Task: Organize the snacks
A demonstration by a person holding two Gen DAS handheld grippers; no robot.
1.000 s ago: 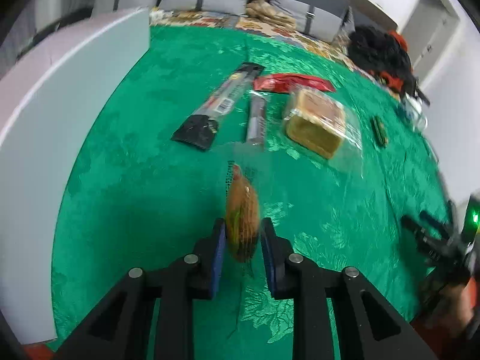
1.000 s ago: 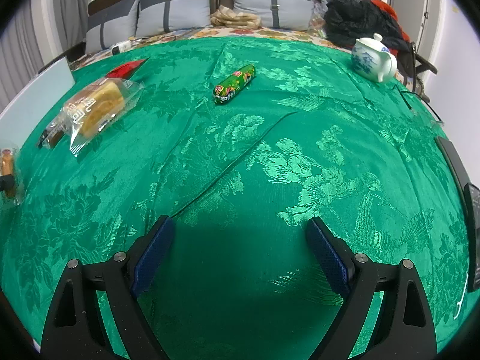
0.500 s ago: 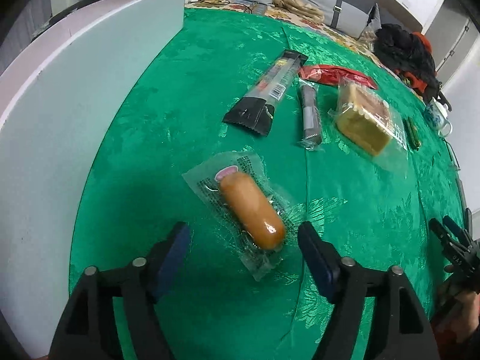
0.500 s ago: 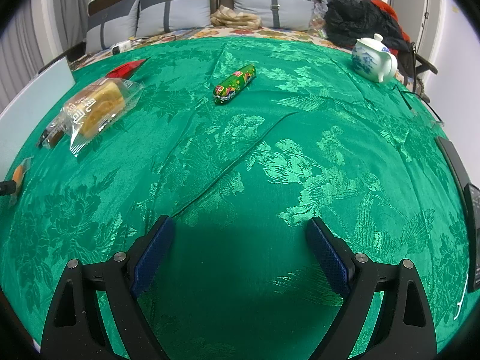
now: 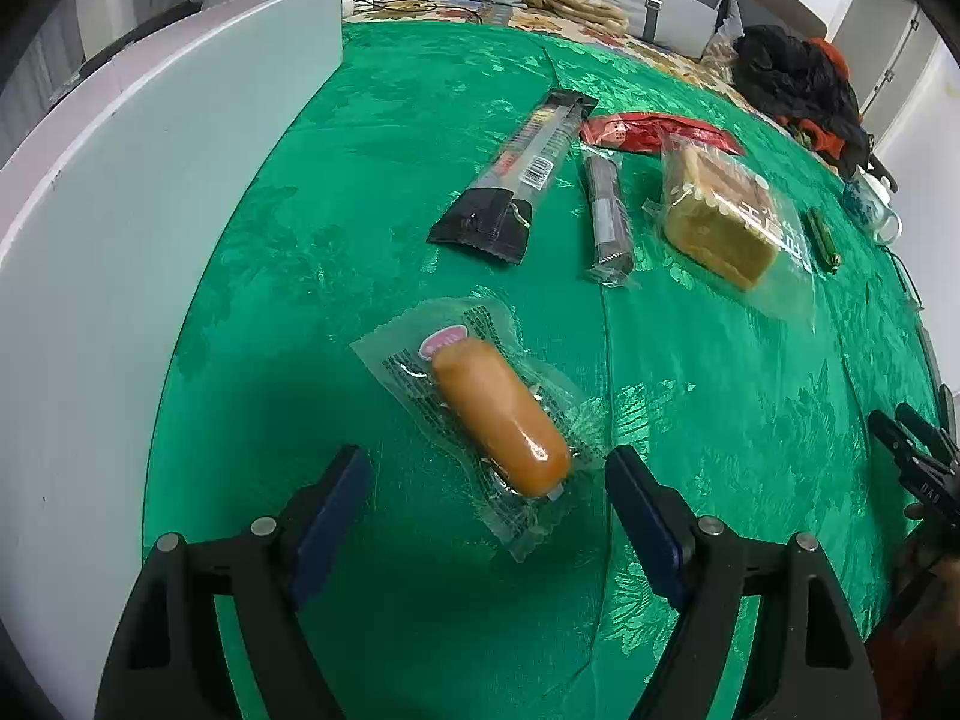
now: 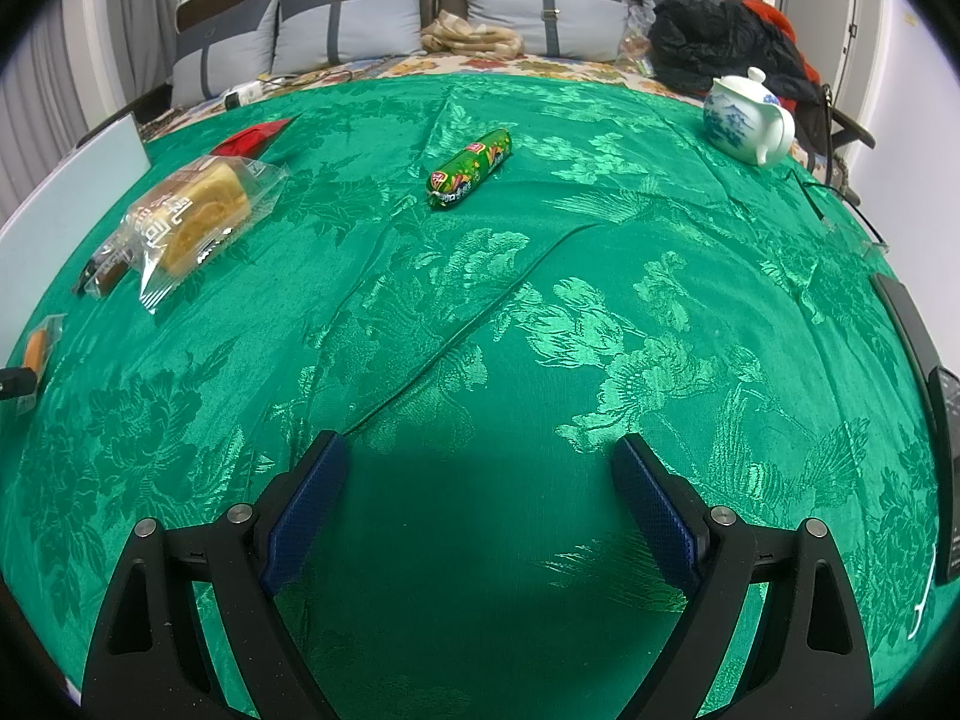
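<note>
Here the left gripper point(image 5: 486, 480) hangs over the green cloth point(image 5: 372, 138) near its left edge, jaws opening, with the wrapped sausage bun point(image 5: 498, 414) lying flat between them, touched by neither pad. Beyond it lie a black bar point(image 5: 516, 180), a slim stick point(image 5: 609, 210) and a packed cake point(image 5: 714, 210). The right gripper point(image 6: 477, 501) stands spread wide over bare cloth, grasping nothing.
</note>
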